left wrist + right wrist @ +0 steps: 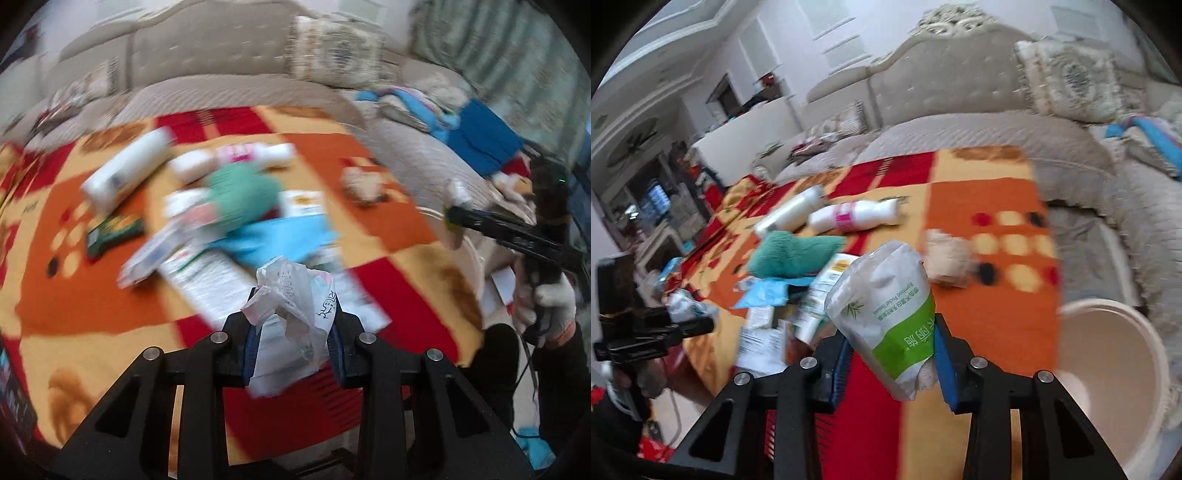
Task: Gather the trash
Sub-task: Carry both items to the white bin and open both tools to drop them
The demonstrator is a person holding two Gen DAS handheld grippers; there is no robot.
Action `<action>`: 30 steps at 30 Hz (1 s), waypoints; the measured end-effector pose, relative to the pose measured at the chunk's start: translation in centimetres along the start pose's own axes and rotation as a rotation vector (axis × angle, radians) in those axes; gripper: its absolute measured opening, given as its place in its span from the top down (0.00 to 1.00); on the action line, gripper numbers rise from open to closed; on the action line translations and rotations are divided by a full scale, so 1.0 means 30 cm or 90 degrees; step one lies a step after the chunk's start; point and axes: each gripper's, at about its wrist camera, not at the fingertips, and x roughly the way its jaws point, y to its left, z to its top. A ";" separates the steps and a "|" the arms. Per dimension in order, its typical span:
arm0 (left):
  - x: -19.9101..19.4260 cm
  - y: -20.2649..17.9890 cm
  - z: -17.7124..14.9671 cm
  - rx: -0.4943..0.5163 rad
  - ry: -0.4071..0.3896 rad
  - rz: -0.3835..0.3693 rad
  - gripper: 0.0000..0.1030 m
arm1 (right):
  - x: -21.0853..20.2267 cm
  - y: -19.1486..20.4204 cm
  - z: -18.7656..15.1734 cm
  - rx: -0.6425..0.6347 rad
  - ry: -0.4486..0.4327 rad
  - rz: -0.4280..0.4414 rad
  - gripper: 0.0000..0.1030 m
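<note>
My left gripper (293, 339) is clenched on a crumpled clear plastic wrapper (291, 295), which stands up from between the blue pads, long axis roughly vertical, top end pointing away from me, a white flap hanging below the fingers. It is held above the near edge of the blanket (92, 295), not touching it.

My right gripper (892, 363) grasps a tissue pack (886, 310), white with a green band and "Bamboo Pocket Tissues" print. Its long axis runs from lower right up to upper left, tilted, the rounded top end leaning away and left, print upside down to me. It also hangs in the air over the blanket edge.

Just right of that pack sits a cream round bin (1108, 369), mouth open toward the camera; I see only bare inner wall, contents cannot tell.

Out on the blanket: a teal plush cloth (790, 254) on top of a blue sheet (280, 236) and papers, two white bottles (820, 216) lying on their sides behind it, one with a pink label, a beige crumpled wad (947, 262) well apart to the right, and a dark green packet (114, 230) on the left.

Blanket is red, orange and yellow patchwork over a grey quilted bed (979, 136). Tufted headboard (942, 77) and patterned pillow (1067, 81) behind. Both views are motion-blurred.
</note>
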 end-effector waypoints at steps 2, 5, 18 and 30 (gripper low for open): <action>0.020 -0.096 0.032 0.025 -0.002 -0.035 0.72 | -0.052 -0.076 -0.031 0.032 0.001 -0.049 0.63; 0.072 -0.257 0.073 0.067 0.003 -0.062 0.72 | -0.105 -0.191 -0.076 0.084 0.003 -0.088 0.63; 0.419 -0.733 0.206 0.110 0.065 -0.127 0.71 | -0.214 -0.588 -0.272 0.228 0.020 -0.217 0.62; 0.626 -0.791 0.255 0.058 0.106 -0.187 0.38 | -0.165 -0.723 -0.355 0.295 0.025 -0.250 0.49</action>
